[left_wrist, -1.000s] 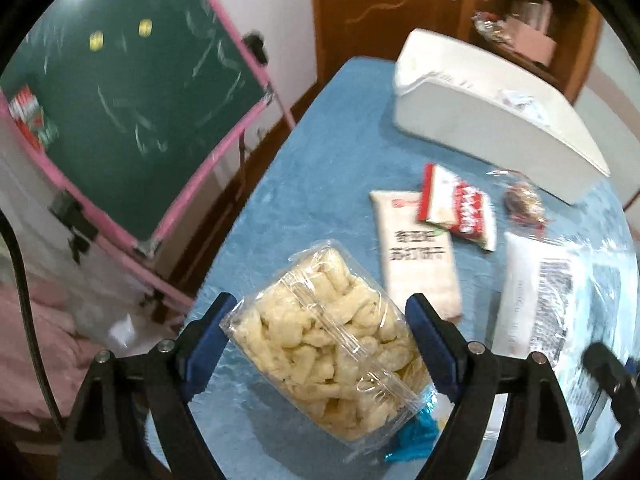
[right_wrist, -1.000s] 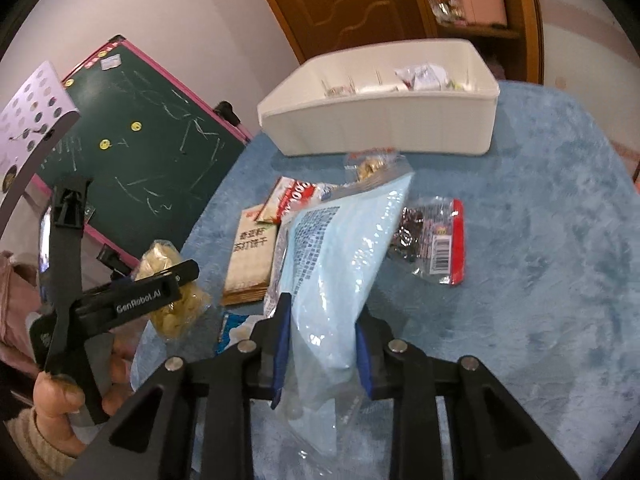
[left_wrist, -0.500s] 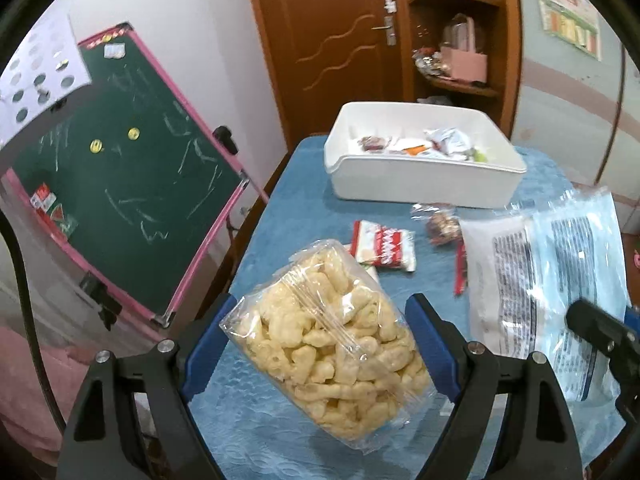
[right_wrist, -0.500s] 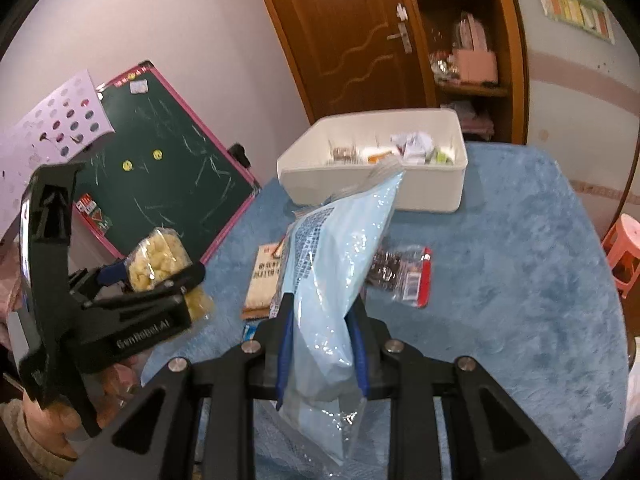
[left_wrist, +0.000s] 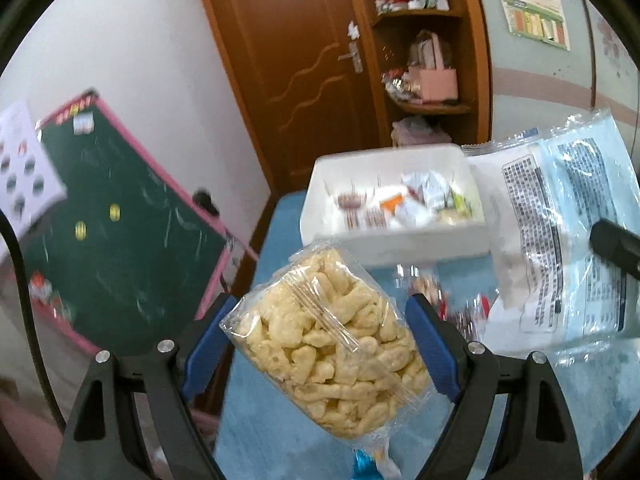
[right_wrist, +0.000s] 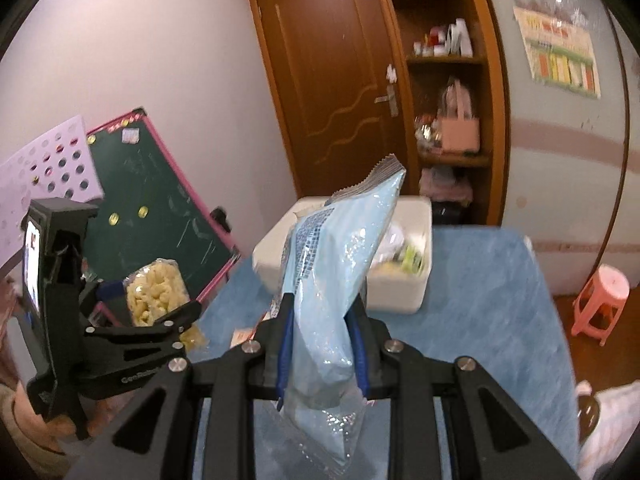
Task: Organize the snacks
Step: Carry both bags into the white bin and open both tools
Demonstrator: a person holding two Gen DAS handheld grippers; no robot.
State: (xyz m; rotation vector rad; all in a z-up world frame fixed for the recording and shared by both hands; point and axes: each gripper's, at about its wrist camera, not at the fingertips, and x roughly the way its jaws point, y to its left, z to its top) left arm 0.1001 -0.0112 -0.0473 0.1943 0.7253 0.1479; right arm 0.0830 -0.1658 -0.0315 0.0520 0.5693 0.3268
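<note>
My left gripper (left_wrist: pixel 320 344) is shut on a clear bag of yellow puffed snacks (left_wrist: pixel 328 344), held up in the air above the blue table (left_wrist: pixel 280 432). The same snack bag (right_wrist: pixel 156 292) and left gripper (right_wrist: pixel 156 312) appear at the left of the right wrist view. Between the blue pads of my right gripper (right_wrist: pixel 322 344) a light blue packet (right_wrist: pixel 332 276) is pinched, standing upright. That packet (left_wrist: pixel 560 232) hangs at the right in the left wrist view. Beyond both stands a white bin (left_wrist: pixel 396 208), also the white bin (right_wrist: pixel 404 284), holding several small snacks.
Small snack packets (left_wrist: pixel 452 304) lie on the blue cloth before the bin. A green chalkboard with a pink frame (left_wrist: pixel 120 220) leans at the table's left side. A wooden door and shelf (right_wrist: pixel 448 92) stand behind. A pink stool (right_wrist: pixel 600 300) sits on the floor at right.
Both grippers have risen with their bags, which now hang clear of the table. The views have tilted up, showing more of the door, shelf and bin's inside.
</note>
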